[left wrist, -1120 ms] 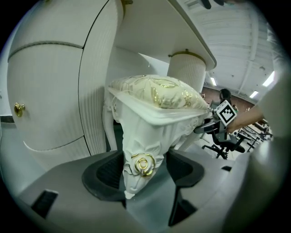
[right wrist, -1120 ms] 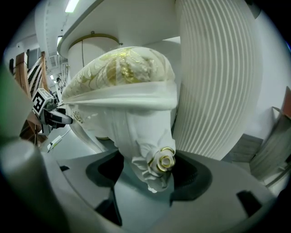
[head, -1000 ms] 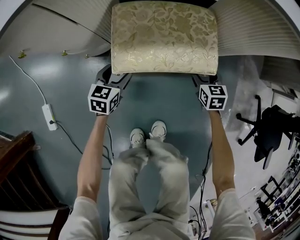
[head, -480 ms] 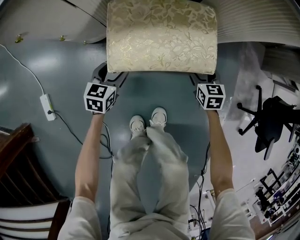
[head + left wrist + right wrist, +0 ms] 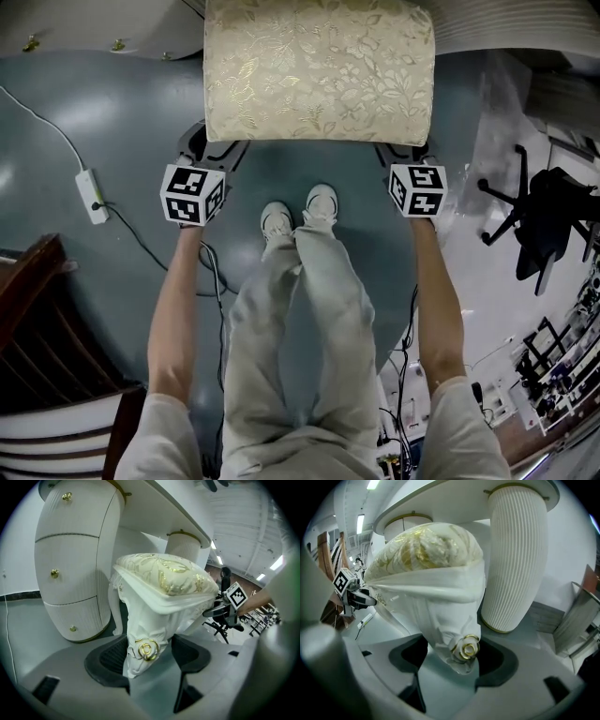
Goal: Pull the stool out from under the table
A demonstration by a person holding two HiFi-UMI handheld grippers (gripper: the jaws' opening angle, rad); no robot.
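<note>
Left tongs [image 5: 150,652] and right tongs [image 5: 453,660] each clamp one leg of one stool [image 5: 319,70]

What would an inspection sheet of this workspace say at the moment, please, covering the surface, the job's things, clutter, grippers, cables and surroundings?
Surface: grey-blue floor, glossy, with light reflections.
Job's things: stool with a gold-patterned cushion, standing in front of the white table; its cushion shows almost whole from the head view.
Clutter: nothing seen.
Grippers: left gripper and right gripper each clamp a carved front leg of the stool.
Cables: power strip with a white cord on the floor at left; dark cables trail beside the person's legs.
Surroundings: white drawer cabinet, black office chair, dark wooden furniture.
</note>
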